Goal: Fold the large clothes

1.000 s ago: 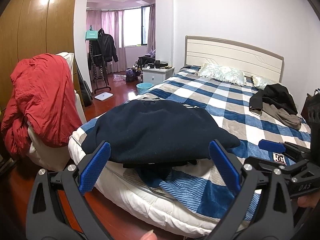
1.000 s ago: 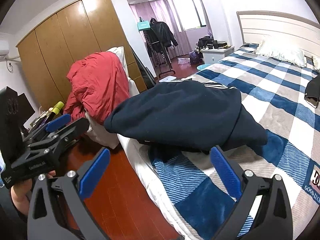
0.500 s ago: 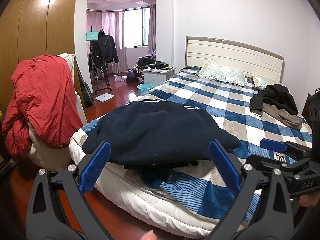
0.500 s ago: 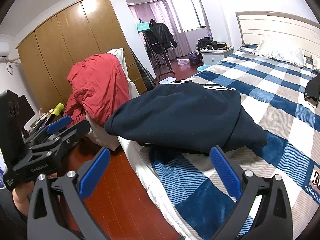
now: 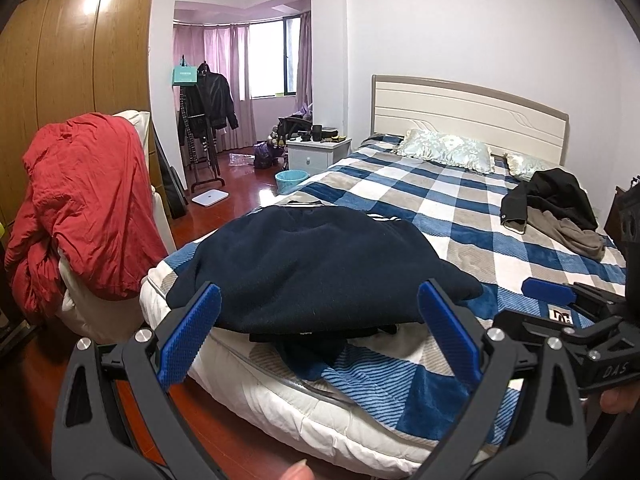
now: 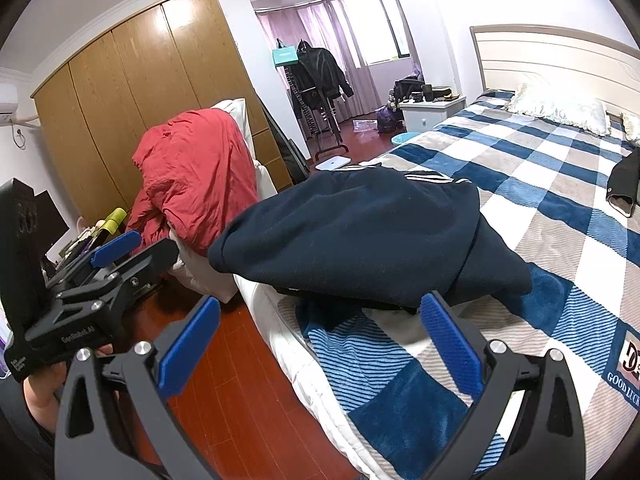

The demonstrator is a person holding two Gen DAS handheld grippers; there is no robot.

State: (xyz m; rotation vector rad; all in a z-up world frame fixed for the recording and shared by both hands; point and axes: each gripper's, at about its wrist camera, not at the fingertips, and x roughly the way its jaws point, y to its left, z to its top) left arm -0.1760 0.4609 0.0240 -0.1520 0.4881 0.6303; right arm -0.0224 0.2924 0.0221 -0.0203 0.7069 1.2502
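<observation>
Both tongs are found spread wide and empty. The left gripper [image 5: 318, 332] is held level before the foot corner of the bed, its blue pads framing the near hem of the garment without touching it. The right gripper [image 6: 320, 344] is held beside it, likewise clear of the cloth, with nothing between its pads.

The navy sweatshirt [image 5: 320, 268] is seen lying on the checked blanket [image 5: 472, 208] at the near corner of the bed [image 5: 304, 420], already doubled over into a thick mound. White stripes are visible at its far edge. A darker layer shows beneath the near hem, and part of it is hidden.

It is judged that a fold has been laid and that the tongs stand off between grasps. The next move is judged to call for both tongs to be brought down onto one edge of the mound, closed through all layers, and carried across.

A red quilt [image 5: 84, 208] is draped over a chair at the left, and dark clothes [image 5: 556, 208] lie well apart near the pillows.
</observation>
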